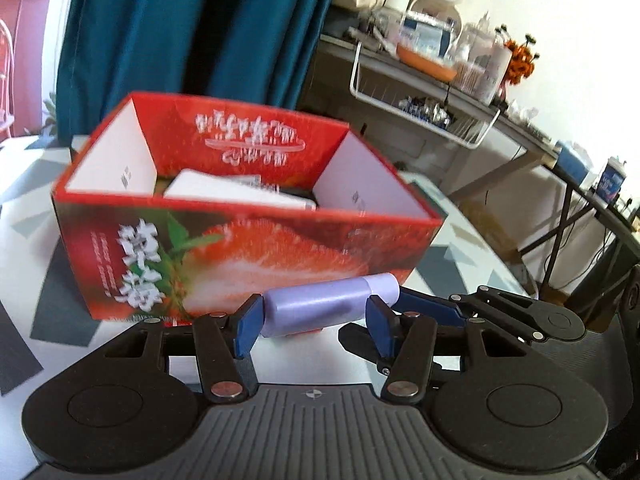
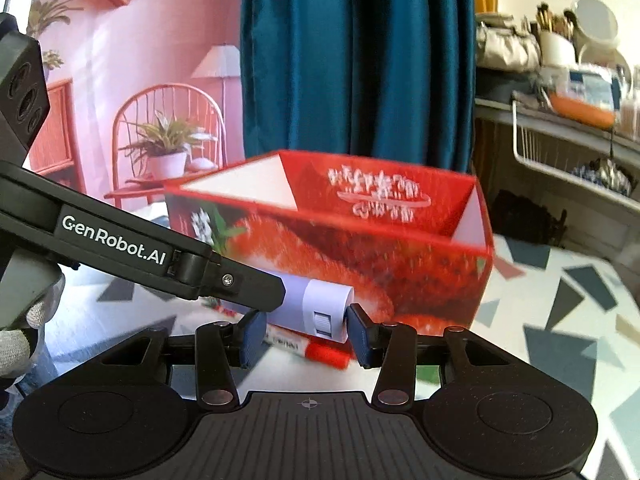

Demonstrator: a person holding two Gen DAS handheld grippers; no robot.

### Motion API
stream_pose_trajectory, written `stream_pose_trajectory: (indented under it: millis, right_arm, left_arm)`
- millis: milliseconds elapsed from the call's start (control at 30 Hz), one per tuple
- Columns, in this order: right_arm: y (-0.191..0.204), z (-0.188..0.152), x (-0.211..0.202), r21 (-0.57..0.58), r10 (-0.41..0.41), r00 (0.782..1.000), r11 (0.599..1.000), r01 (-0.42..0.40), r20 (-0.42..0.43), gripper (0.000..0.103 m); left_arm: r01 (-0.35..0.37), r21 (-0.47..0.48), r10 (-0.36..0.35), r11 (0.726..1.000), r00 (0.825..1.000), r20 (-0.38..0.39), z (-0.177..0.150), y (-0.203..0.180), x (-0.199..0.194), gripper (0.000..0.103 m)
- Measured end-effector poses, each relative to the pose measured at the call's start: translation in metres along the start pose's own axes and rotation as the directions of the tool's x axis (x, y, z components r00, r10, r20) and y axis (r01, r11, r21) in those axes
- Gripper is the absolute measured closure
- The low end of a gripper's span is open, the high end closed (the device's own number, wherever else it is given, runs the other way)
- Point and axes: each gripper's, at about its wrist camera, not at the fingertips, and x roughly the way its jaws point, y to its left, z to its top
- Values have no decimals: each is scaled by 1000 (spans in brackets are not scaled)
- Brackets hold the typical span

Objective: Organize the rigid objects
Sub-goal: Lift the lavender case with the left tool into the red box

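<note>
My left gripper [image 1: 314, 326] jaws clamp a lavender tube [image 1: 320, 308] crosswise. My right gripper [image 2: 306, 334] jaws stand slightly parted around the tube's pale cap end; contact unclear. Below the jaws, a red marker [image 2: 320, 354] lies on the patterned bench [image 2: 560, 320]. Just beyond, blocking the way forward: the open strawberry box [image 1: 248, 248], white packets [image 1: 236, 190] inside. Teal curtain [image 1: 180, 28] behind.

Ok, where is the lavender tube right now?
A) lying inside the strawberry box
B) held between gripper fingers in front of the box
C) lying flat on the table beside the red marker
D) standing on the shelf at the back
B: in the left wrist view the lavender tube sits crosswise in the left gripper, outside and in front of the strawberry box.
</note>
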Motion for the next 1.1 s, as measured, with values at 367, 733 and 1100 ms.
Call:
stream_pose_trajectory:
  millis: [367,733,1100]
  right_arm:
    - [0,62,-1,-44,-5,999,999,7,50,62]
    - [-32,107,76,53,40,997,998,-37,-67,62]
    - [-73,90,119,158,-27,974,985,64,-226,62]
  left_arm:
    - [23,10,-24,1000,995,96,47,6,-27,46]
    - [31,-64,-31,997,1000,1,96,46,28,45]
    - [131,-145,-149,981,981,-124,93,53,90,45]
